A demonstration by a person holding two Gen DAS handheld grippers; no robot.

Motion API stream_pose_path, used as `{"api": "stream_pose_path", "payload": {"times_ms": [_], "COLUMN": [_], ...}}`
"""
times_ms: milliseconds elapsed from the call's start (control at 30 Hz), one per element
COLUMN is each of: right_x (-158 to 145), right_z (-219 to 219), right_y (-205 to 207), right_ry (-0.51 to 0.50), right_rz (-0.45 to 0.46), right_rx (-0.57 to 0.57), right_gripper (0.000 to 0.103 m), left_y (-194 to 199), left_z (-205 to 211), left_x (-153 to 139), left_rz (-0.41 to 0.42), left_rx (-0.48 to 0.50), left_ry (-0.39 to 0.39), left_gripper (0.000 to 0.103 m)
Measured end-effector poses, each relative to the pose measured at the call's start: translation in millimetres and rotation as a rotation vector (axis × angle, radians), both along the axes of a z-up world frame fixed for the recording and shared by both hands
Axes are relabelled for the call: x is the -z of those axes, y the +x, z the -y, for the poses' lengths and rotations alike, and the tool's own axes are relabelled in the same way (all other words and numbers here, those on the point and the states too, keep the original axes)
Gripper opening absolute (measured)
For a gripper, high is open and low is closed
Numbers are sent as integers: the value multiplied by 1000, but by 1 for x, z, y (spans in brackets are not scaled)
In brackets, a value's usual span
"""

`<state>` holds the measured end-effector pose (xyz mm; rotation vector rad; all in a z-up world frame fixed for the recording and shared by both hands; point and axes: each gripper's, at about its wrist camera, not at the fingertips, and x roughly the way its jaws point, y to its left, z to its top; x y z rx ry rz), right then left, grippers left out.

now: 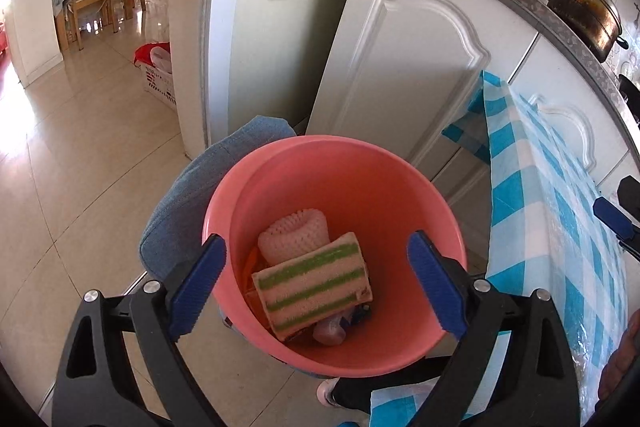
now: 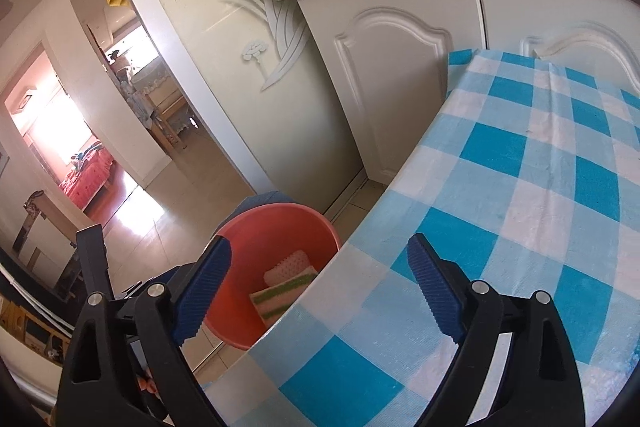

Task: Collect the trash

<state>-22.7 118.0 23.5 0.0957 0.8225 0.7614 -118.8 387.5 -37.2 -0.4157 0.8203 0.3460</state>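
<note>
Your left gripper [image 1: 316, 283] spread wide, nothing between fingers, hovering over pink bin [image 1: 400, 179]; striped sponge [image 1: 312, 287] and white foam net [image 1: 292, 235] lie inside bin beside table edge; looks like drop step done; your right gripper [image 2: 320, 287] also spread, empty, above checked tablecloth [image 2: 540, 167]; no trash visible on cloth; next: scan table for remaining pieces.

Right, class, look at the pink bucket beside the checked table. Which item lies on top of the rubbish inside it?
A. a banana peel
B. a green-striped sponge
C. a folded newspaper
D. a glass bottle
B: the left wrist view shows a green-striped sponge lying on top inside the pink bucket, next to a white foam net, below the open left hand-held gripper.
</note>
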Motion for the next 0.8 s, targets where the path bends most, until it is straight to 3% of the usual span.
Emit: {"api": "stream_pose_path", "payload": {"times_ms": [333, 567, 800], "right_x": [-1, -4, -9], "right_z": [14, 37, 67], "right_y": [-4, -10, -20], "right_ry": [-3, -23, -76], "right_rz": [-2, 27, 73], "right_rx": [19, 80, 158], "right_gripper": [90, 93, 94], "left_y": [-4, -1, 2], "left_z": [8, 37, 72], "left_x": [-13, -32, -55], "left_rz": [14, 21, 58], "left_rx": [8, 51, 104], "left_ry": [35, 166, 242], "left_gripper": [93, 95, 97]}}
